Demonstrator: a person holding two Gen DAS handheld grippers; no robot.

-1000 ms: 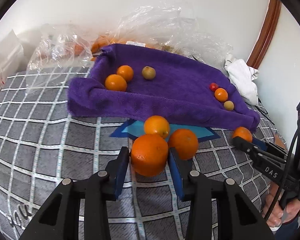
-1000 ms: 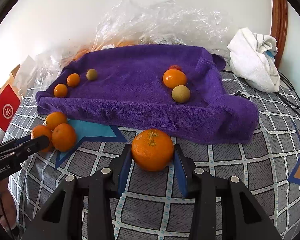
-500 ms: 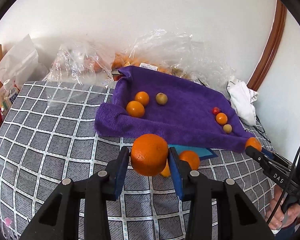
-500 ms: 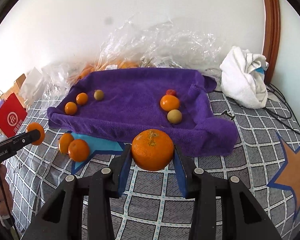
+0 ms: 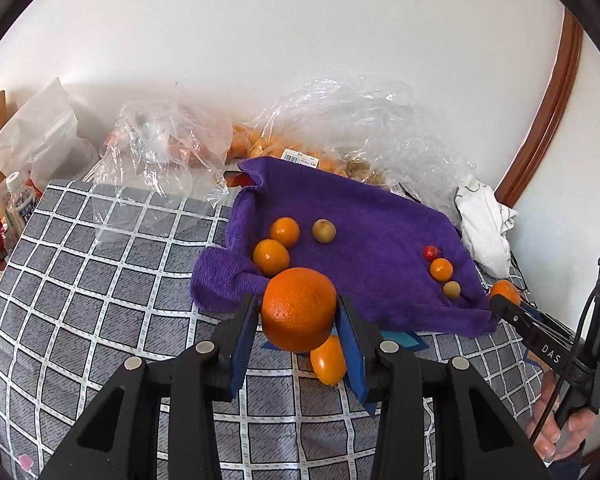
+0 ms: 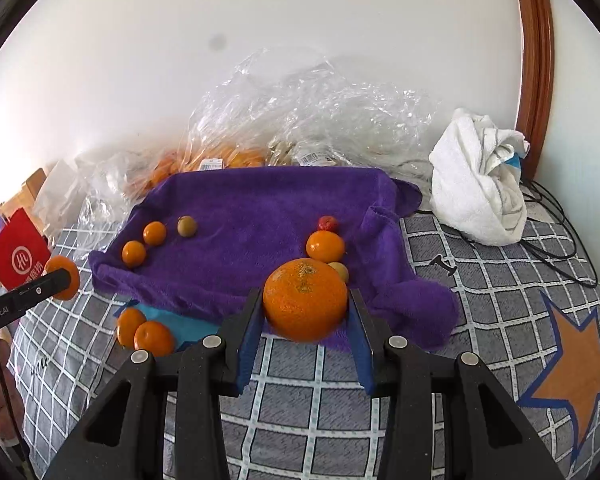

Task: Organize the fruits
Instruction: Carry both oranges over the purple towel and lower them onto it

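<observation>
My left gripper [image 5: 299, 322] is shut on a large orange [image 5: 299, 310], held in the air just before the near edge of the purple towel [image 5: 364, 216]. My right gripper [image 6: 305, 320] is shut on another orange [image 6: 305, 305], also raised before the towel [image 6: 260, 208]. On the towel's left lie two small oranges [image 5: 278, 245] and a greenish fruit [image 5: 323, 231]. On its right lie a red fruit [image 6: 328, 223], a small orange [image 6: 325, 246] and a tan fruit [image 6: 340, 270]. Two more oranges [image 6: 145, 332] rest on the checked cover.
Crumpled clear plastic bags [image 6: 300, 120] with more fruit sit behind the towel against the wall. A white bundled cloth [image 6: 480, 196] and black cables [image 6: 556, 236] lie at the right. A red bag [image 6: 16, 256] and a bottle [image 5: 18, 200] stand at the left.
Both grippers have risen off the checked cover with their oranges still gripped. The towel and loose oranges now sit lower and farther off in both views.
</observation>
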